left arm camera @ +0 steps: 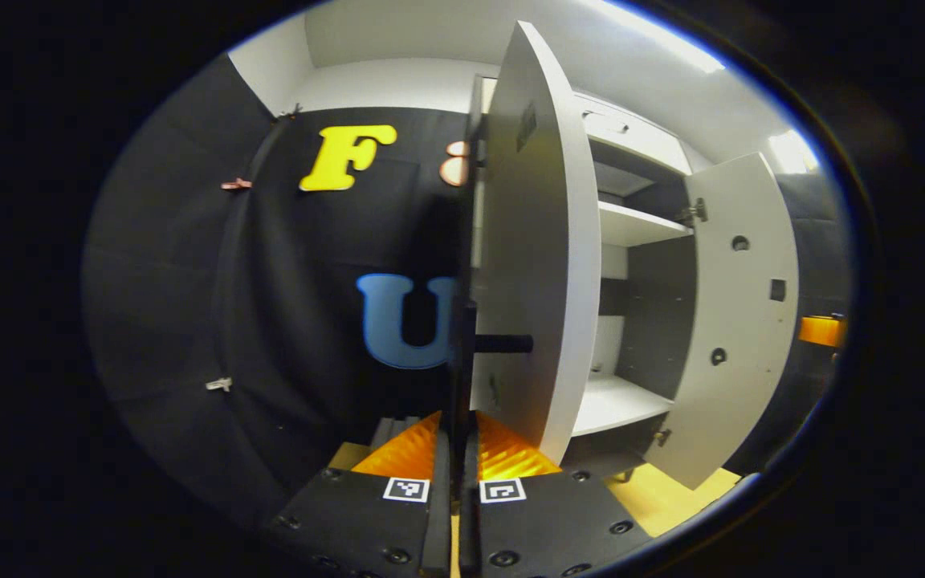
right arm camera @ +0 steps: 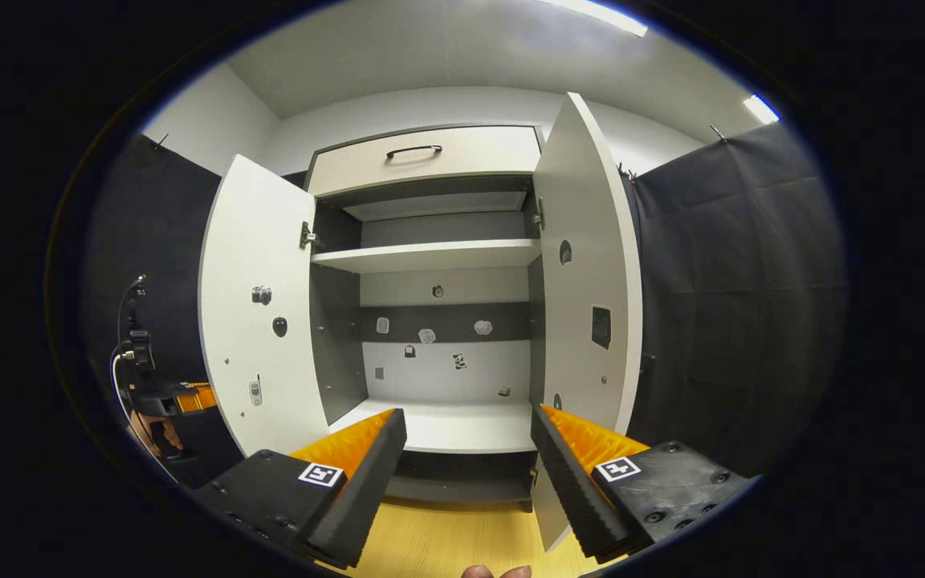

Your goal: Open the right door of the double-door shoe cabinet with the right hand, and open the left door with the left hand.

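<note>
Both doors of the shoe cabinet (right arm camera: pixel 430 321) are seen swung outward, each standing upright with its long axis vertical and its inner face turned toward the open interior. In the right gripper view the left door (right arm camera: pixel 258 321) is angled out at the left and the right door (right arm camera: pixel 587 289) at the right, hinged to the carcass near the top. In the left gripper view the left door (left arm camera: pixel 539 257) is seen nearly edge-on, just ahead of the camera, with the right door (left arm camera: pixel 739 321) farther off beyond the opening. A dark handle (left arm camera: pixel 462 345) on the left door's outer face runs vertically, and the left gripper (left arm camera: pixel 456 449) is clenched on it, both fingers pressed against the bar. The right gripper (right arm camera: pixel 466 449) is held released, jaws wide apart, in front of the cabinet's lower compartment and touching nothing. Inside, an upper shelf (right arm camera: pixel 430 257) and a bottom shelf (right arm camera: pixel 446 425) are seen bare of shoes; small marks or stickers are spotted on the back panel, too small to identify. A drawer (right arm camera: pixel 426 160) with a dark pull sits above the doors. The left gripper is also glimpsed far left in the right gripper view, beside the left door. A yellowish floor (right arm camera: pixel 446 538) lies beneath the cabinet.
</note>
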Action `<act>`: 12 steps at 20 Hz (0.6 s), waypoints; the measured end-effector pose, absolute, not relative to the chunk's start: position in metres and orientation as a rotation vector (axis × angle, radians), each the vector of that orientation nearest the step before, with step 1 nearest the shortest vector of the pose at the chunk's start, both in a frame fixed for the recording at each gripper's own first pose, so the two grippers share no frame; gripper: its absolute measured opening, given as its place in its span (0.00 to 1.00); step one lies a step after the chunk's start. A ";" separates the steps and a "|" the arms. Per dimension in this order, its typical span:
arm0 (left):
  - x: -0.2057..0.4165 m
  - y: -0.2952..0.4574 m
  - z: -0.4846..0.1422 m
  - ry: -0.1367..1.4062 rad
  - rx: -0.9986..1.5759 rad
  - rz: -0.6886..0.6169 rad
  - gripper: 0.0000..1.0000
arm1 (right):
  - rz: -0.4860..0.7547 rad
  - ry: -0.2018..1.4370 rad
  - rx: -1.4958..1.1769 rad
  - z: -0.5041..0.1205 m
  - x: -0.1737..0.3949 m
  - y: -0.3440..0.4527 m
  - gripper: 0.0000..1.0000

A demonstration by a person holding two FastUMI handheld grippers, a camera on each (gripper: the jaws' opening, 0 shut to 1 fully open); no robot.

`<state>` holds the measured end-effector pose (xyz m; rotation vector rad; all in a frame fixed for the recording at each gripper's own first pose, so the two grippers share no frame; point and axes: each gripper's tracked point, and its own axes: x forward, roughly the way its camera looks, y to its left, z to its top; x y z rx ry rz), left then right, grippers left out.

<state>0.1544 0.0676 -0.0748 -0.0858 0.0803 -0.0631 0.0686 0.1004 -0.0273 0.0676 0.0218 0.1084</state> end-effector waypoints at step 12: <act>0.137 0.062 -0.067 0.053 -0.080 -0.022 0.02 | 0.111 0.037 0.073 -0.029 0.068 0.099 0.98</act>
